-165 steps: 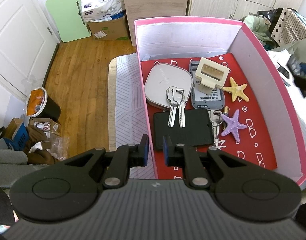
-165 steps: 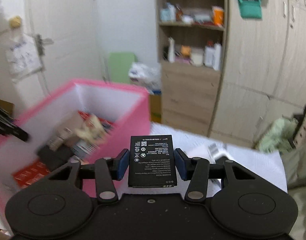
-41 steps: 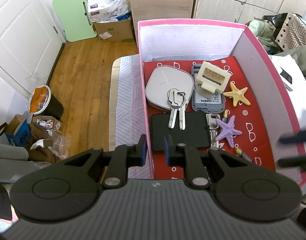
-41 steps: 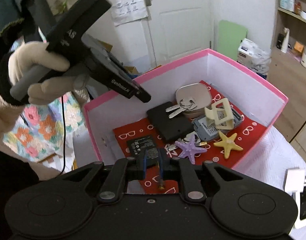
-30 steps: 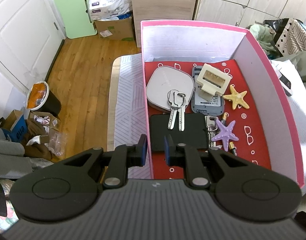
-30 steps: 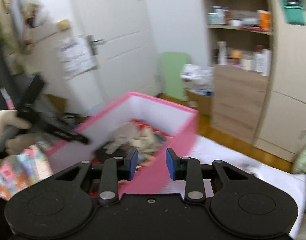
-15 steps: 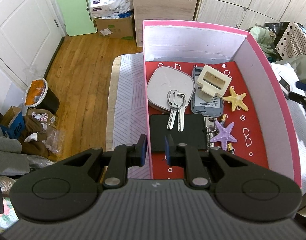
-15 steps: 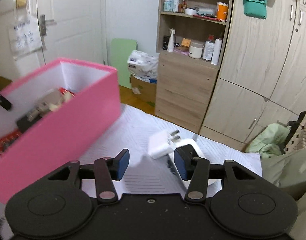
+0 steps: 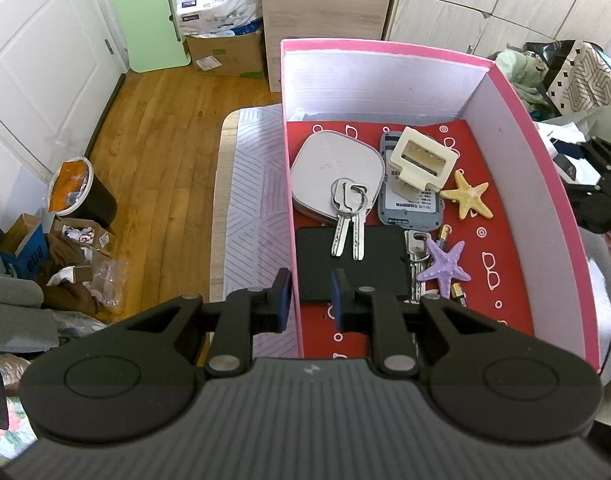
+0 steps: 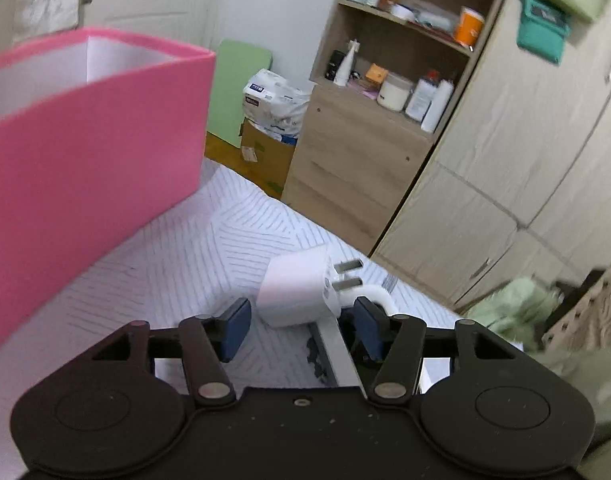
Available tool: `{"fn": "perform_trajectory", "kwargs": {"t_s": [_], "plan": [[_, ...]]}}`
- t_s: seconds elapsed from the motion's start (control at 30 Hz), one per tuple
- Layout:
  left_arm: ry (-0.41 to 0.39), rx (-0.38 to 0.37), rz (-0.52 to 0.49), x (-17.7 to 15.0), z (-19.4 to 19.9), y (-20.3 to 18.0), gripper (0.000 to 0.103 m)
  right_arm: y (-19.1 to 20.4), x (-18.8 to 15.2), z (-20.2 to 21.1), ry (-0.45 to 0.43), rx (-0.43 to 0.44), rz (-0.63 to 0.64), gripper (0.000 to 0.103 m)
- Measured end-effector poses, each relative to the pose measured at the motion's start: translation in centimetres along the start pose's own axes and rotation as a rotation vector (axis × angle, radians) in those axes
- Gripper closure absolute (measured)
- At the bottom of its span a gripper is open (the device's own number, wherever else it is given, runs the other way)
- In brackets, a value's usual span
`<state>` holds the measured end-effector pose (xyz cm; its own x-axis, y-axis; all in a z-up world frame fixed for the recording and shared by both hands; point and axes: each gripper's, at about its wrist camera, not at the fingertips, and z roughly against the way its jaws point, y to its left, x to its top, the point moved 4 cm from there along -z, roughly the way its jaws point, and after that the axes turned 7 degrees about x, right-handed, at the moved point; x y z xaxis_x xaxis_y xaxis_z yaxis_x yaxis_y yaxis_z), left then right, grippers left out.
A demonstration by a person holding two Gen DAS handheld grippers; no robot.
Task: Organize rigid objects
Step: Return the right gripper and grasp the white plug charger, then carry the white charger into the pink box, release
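Left gripper (image 9: 307, 298): jaws narrow, straddling the near wall of the pink box (image 9: 569, 216); whether the pads press on it, cannot tell.
Left view only: box floor, with black pad (image 9: 369, 276), keys (image 9: 347, 216), purple starfish (image 9: 445, 266), yellow starfish (image 9: 467, 200), grey puck (image 9: 325, 168).
Right gripper (image 10: 301, 330): jaws opening, pads clear of the white plug adapter (image 10: 301, 290) just ahead between them.
Right view only: adapter lying on the striped cloth (image 10: 177, 272), outside the box; shelf unit (image 10: 389, 60) beyond.
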<state>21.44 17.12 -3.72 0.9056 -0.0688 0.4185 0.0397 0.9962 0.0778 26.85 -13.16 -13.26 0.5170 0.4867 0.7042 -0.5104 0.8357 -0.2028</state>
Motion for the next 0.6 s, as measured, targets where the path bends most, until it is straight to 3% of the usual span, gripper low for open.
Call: {"fn": "perform_trajectory", "kwargs": {"t_s": [0.17, 0.2, 0.23, 0.37, 0.6], "plan": [[0.005, -0.006, -0.004, 0.0, 0.1, -0.1, 0.085, 0.0, 0.6, -0.3, -0.023, 0.028, -0.015, 0.036], [0.006, -0.005, -0.004, 0.0, 0.0, -0.2, 0.085, 0.0, 0.7, -0.3, -0.025, 0.035, -0.024, 0.041], [0.006, -0.004, -0.003, 0.0, 0.1, -0.2, 0.085, -0.1, 0.7, -0.3, -0.023, 0.028, -0.033, 0.054], [0.004, -0.006, -0.008, -0.1, 0.1, -0.2, 0.085, -0.5, 0.9, -0.4, 0.024, 0.010, -0.105, 0.054], [0.000, -0.017, -0.012, -0.1, 0.1, -0.2, 0.085, 1.3, 2.1, 4.3, -0.060, 0.103, -0.128, 0.054]]}}
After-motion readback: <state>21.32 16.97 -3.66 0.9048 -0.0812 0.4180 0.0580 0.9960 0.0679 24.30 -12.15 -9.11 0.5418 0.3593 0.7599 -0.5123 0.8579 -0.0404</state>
